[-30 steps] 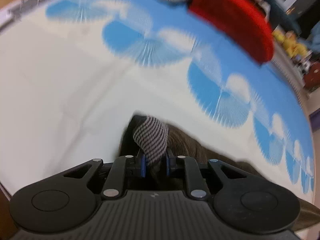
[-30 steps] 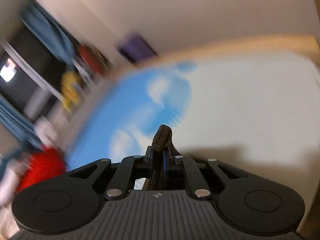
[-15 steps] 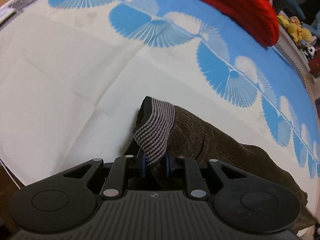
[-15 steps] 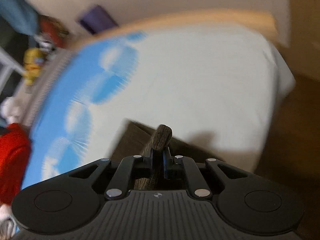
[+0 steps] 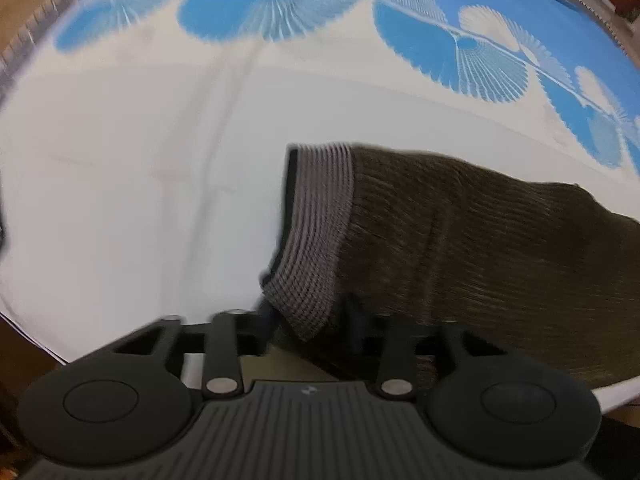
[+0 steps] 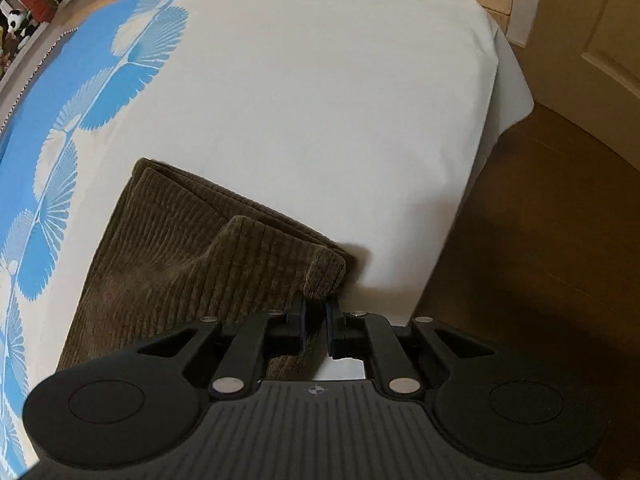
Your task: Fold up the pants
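You had the pants (image 6: 192,256) lying folded on the bed (image 6: 320,100) near its edge. Both grippers — left (image 5: 310,320) and right (image 6: 316,320) — stood with jaws parted, gripping nothing. You needed to back out low and straight — no snagging the ribbed cuff (image 5: 316,232).

A bed (image 6: 320,80) is carrying everything, its white sheet showing a border of blue fan shapes (image 5: 420,28). Brown corduroy pants (image 6: 168,248) are lying folded directly on the sheet, near the bed's edge.
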Tool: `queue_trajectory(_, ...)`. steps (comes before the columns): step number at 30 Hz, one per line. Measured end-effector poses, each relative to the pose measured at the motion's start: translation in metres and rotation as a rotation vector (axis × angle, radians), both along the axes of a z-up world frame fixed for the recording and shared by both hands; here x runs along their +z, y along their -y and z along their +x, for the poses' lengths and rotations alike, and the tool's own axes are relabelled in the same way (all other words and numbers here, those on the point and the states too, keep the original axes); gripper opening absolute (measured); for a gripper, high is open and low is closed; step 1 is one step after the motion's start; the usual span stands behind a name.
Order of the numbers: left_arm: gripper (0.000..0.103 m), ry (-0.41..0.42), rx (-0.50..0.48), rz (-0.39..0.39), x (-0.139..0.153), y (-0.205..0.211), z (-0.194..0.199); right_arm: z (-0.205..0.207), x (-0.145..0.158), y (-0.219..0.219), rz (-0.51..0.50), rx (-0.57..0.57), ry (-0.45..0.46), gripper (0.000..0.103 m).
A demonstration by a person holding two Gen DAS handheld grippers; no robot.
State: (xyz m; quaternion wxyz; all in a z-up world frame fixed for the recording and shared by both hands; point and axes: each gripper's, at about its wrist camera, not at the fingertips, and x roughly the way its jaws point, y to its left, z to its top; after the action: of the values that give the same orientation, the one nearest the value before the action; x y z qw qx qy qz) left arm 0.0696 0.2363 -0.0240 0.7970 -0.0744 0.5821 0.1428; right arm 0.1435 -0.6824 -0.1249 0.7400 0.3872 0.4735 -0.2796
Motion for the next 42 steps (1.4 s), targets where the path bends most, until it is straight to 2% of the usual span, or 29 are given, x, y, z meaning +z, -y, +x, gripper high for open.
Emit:
queue_trajectory(2, 0.054, 0.070, 0.001, 0.132, 0.016, 0.006, 0.001, -0.002, 0.005, -0.002, -0.021, 0.000, -0.004, 0.011)
queue_trajectory(3, 0.055, 0.129, 0.003, 0.181, 0.027, 0.009, 0.000, -0.003, 0.007, -0.004, -0.046, -0.008, -0.013, 0.017)
queue_trajectory(4, 0.055, 0.179, 0.000, 0.187, 0.035, 0.012, 0.001, -0.003, 0.015, -0.006, -0.093, -0.026, -0.026, 0.020)
queue_trajectory(6, 0.055, 0.272, -0.041, 0.117, 0.045, 0.021, 0.002, -0.001, 0.031, -0.011, -0.255, -0.053, -0.042, 0.021)
queue_trajectory(8, 0.055, 0.288, -0.141, 0.042, 0.043, 0.039, 0.008, -0.005, 0.045, -0.012, -0.373, -0.087, -0.019, 0.025)
queue_trajectory(9, 0.055, 0.277, -0.194, 0.030, 0.040, 0.049, 0.011, -0.009, 0.051, -0.011, -0.383, -0.105, 0.033, 0.025)
queue_trajectory(12, 0.056, 0.180, -0.414, 0.041, 0.019, 0.089, 0.018, -0.007, 0.053, -0.009, -0.310, -0.060, 0.214, 0.025)
queue_trajectory(14, 0.060, 0.051, -0.517, 0.059, -0.007, 0.110, 0.019, 0.003, 0.047, -0.010, -0.239, 0.003, 0.282, 0.025)
queue_trajectory(15, 0.060, -0.057, -0.562, 0.072, -0.025, 0.116, 0.019, 0.008, 0.044, -0.010, -0.208, 0.019, 0.306, 0.025)
queue_trajectory(16, 0.060, -0.156, -0.604, 0.106, -0.043, 0.122, 0.017, 0.013, 0.040, -0.010, -0.184, 0.029, 0.328, 0.025)
queue_trajectory(17, 0.062, -0.208, -0.666, 0.172, -0.055, 0.130, 0.012, 0.019, 0.036, -0.009, -0.161, 0.041, 0.347, 0.025)
queue_trajectory(18, 0.068, -0.217, -0.723, 0.229, -0.059, 0.136, 0.009, 0.024, 0.032, -0.008, -0.139, 0.056, 0.356, 0.026)
queue_trajectory(19, 0.069, -0.207, -0.726, 0.234, -0.057, 0.136, 0.010, 0.029, 0.029, -0.008, -0.119, 0.070, 0.362, 0.027)
queue_trajectory(21, 0.069, -0.147, -0.669, 0.181, -0.046, 0.128, 0.017, 0.041, 0.021, -0.007, -0.096, 0.114, 0.370, 0.034)
queue_trajectory(23, 0.069, -0.075, -0.612, 0.151, -0.034, 0.121, 0.024, 0.057, 0.018, -0.010, -0.118, 0.150, 0.351, 0.035)
queue_trajectory(25, 0.069, -0.043, -0.568, 0.136, -0.028, 0.114, 0.028, 0.069, 0.011, -0.005, -0.126, 0.163, 0.352, 0.035)
queue_trajectory(29, 0.069, -0.043, -0.537, 0.133, -0.030, 0.109, 0.030, 0.089, 0.002, 0.002, -0.133, 0.185, 0.356, 0.037)
queue_trajectory(35, 0.069, -0.049, -0.491, 0.144, -0.028, 0.101, 0.042, 0.116, -0.015, -0.003, -0.156, 0.290, 0.323, 0.038)
queue_trajectory(36, 0.069, -0.045, -0.485, 0.145, -0.028, 0.099, 0.043, 0.119, -0.016, -0.006, -0.163, 0.315, 0.310, 0.029)
queue_trajectory(37, 0.069, -0.042, -0.480, 0.144, -0.028, 0.101, 0.043, 0.123, -0.017, -0.010, -0.180, 0.345, 0.297, 0.011)
queue_trajectory(38, 0.069, -0.036, -0.477, 0.143, -0.027, 0.101, 0.045, 0.124, -0.013, -0.014, -0.212, 0.376, 0.301, 0.006)
queue_trajectory(40, 0.069, -0.019, -0.470, 0.138, -0.026, 0.099, 0.049, 0.122, 0.007, -0.018, -0.306, 0.378, 0.375, 0.006)
queue_trajectory(42, 0.069, -0.007, -0.466, 0.126, -0.024, 0.101, 0.051, 0.118, 0.026, -0.017, -0.335, 0.338, 0.484, 0.006)
